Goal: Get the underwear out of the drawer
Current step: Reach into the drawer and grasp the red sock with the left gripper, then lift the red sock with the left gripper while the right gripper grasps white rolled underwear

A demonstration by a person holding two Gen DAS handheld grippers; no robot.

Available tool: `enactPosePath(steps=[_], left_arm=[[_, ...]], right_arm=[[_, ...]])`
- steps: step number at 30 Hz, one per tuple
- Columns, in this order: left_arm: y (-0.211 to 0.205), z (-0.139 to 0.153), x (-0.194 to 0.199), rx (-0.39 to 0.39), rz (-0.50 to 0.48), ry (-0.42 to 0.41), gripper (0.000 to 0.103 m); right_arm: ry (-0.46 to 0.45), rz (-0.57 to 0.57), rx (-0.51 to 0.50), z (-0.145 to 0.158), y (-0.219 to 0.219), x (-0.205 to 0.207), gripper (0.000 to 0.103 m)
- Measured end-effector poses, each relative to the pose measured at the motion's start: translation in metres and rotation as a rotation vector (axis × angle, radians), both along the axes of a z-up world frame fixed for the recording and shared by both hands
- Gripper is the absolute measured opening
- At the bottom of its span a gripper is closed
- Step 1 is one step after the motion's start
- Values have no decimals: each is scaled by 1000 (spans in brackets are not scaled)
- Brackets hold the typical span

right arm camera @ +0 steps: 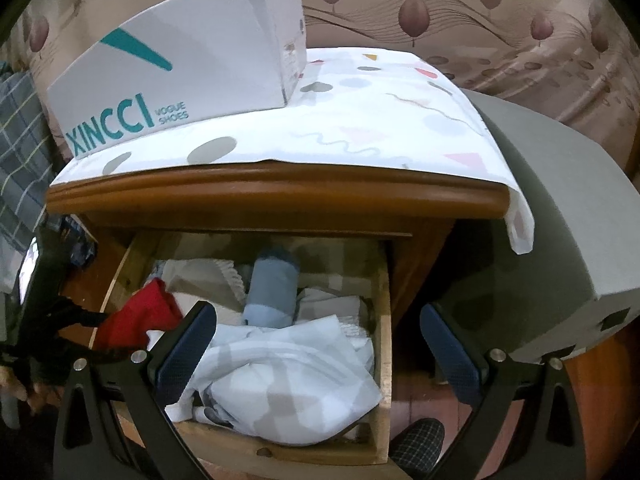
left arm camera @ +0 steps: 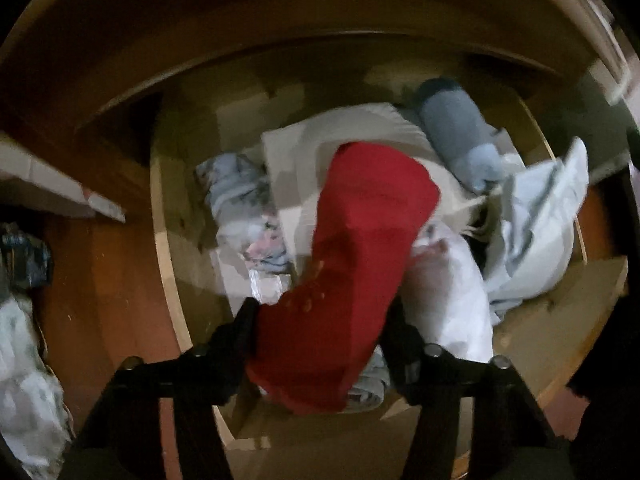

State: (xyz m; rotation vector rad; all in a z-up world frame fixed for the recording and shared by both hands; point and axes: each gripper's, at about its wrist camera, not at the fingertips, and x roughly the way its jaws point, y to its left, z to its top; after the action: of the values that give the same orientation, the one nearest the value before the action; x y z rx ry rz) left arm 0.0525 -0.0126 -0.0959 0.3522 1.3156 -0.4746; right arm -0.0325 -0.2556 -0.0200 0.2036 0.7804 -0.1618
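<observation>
Red underwear (left arm camera: 360,248) sits between the jaws of my left hand-held gripper (left arm camera: 320,340), which points steeply down into the open drawer (right arm camera: 382,320); the pads look pressed against the cloth on both sides, so I read this as a grip, though the frame is blurred. The garment lies at the drawer's left side, bunched over pale folded fabric. My right hand-held gripper (right arm camera: 316,344) hangs wide and empty above the drawer front, over a white crumpled cloth (right arm camera: 288,376). Risks as I judge them: the hold looks to be on a loose fold, so a quick lift could let the soft knit slide out; the jaws may also have caught the light fabric beneath, and that would drag a second piece up with it. A gripper finger could snag the wooden drawer wall on the way out, since the red piece lies close to it. Everything inside is limp and wrinkled except a grey-blue roll (right arm camera: 272,292), a tight cylinder lying toward the back. The cabinet is glossy brown wood, topped by a patterned sheet and a stiff white shoe box (right arm camera: 192,60).
</observation>
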Motion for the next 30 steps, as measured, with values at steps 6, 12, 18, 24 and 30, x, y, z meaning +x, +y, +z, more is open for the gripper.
enactPosePath(steps=[6,12,18,24,30], left_arm=[[11,10,-3,-60,74,-17,42],[24,30,-15,-161,151,-29,40],[35,57,-37,-210,208,-136,40],[61,70,-37,-286,321,-173,40],[84,77,-33,-301,416,-204,40]], right_arm=[[11,22,5,-4,6,1,100],[27,66,26,-10,16,3,94],[11,183,-22,-10,44,1,86],[43,331,-49,-12,86,6,71],[121,416,-41,-14,117,22,67]])
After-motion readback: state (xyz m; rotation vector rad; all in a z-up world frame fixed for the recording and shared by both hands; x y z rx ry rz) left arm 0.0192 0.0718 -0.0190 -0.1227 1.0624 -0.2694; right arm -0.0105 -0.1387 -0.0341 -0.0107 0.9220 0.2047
